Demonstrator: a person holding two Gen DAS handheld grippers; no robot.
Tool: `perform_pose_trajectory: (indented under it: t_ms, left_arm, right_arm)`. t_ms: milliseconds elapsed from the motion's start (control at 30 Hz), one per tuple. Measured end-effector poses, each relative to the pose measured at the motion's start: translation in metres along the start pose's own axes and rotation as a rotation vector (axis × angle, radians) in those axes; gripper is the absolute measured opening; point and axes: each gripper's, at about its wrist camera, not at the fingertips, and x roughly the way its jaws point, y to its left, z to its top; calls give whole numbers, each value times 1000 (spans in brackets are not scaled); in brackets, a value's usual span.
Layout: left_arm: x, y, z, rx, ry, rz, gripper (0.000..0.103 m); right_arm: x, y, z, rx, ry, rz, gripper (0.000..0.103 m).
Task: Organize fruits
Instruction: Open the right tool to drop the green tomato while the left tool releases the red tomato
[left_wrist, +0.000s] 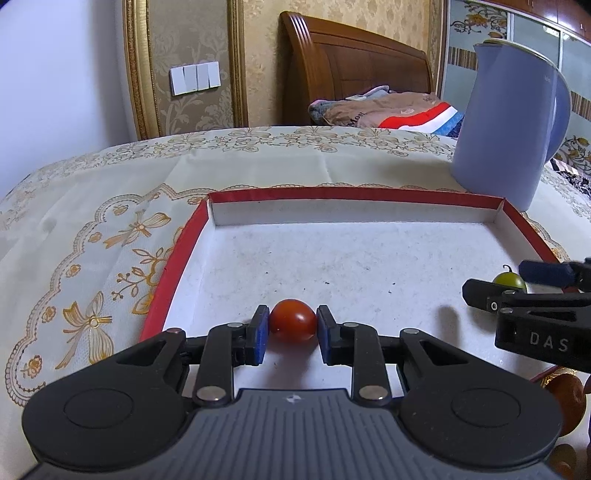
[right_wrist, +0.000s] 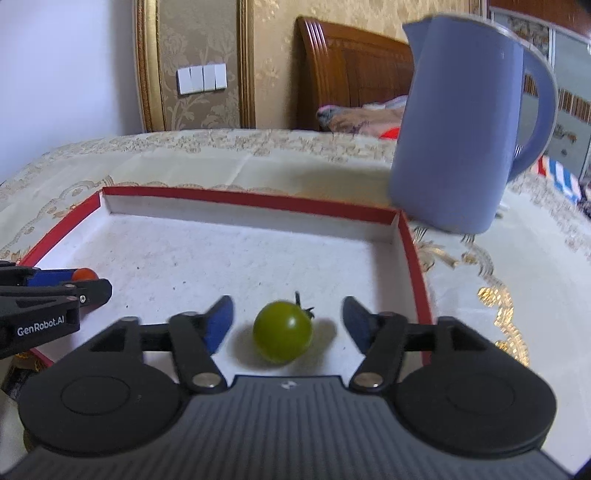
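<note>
My left gripper (left_wrist: 292, 325) is shut on a red cherry tomato (left_wrist: 292, 320) low over the white floor of a red-rimmed box lid (left_wrist: 354, 195). My right gripper (right_wrist: 286, 321) is open; a green cherry tomato (right_wrist: 282, 331) with a stem lies on the lid floor between its blue pads, touching neither. The right gripper shows at the right in the left wrist view (left_wrist: 524, 288) with the green tomato (left_wrist: 510, 282) behind its finger. The left gripper shows at the left in the right wrist view (right_wrist: 79, 282) with the red tomato (right_wrist: 84, 274).
A tall blue jug (left_wrist: 511, 122) stands just behind the lid's far right corner; it also shows in the right wrist view (right_wrist: 461, 125). The table wears a cream cloth with gold flowers (left_wrist: 92, 258). Brownish round fruits (left_wrist: 567, 395) lie near the lid's front right.
</note>
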Motion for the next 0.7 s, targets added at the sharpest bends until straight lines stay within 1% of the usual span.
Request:
perform_pose_trajectory:
  t_ms: [67, 133, 200, 267, 300, 400, 533, 700]
  left_arm:
    - [0, -1, -1, 5, -3, 4, 26]
    - [-1, -2, -2, 9, -5, 11, 26]
    - [-2, -2, -2, 9, -7, 12, 26]
    - [-6, -3, -3, 8, -21, 11, 26]
    - [-7, -3, -3, 14, -29, 11, 26]
    - [-11, -4, -4, 20, -45, 17, 27]
    - [-15, -2, -3, 7, -68, 18, 27]
    - [-24, 2, -4, -12, -103, 14, 27]
  right_arm:
    - [-2, 1, 0, -7, -12, 5, 71]
    - [-4, 0, 0, -1, -23, -3, 78]
    - [-5, -3, 0, 17, -24, 1, 78]
    - [-5, -6, 0, 40, -19, 8, 80]
    - [-5, -7, -1, 44, -19, 9, 83]
    - [-6, -9, -2, 53, -26, 23, 84]
    - [-12, -12, -4, 75, -48, 39, 92]
    - [-18, -15, -5, 87, -67, 41, 92]
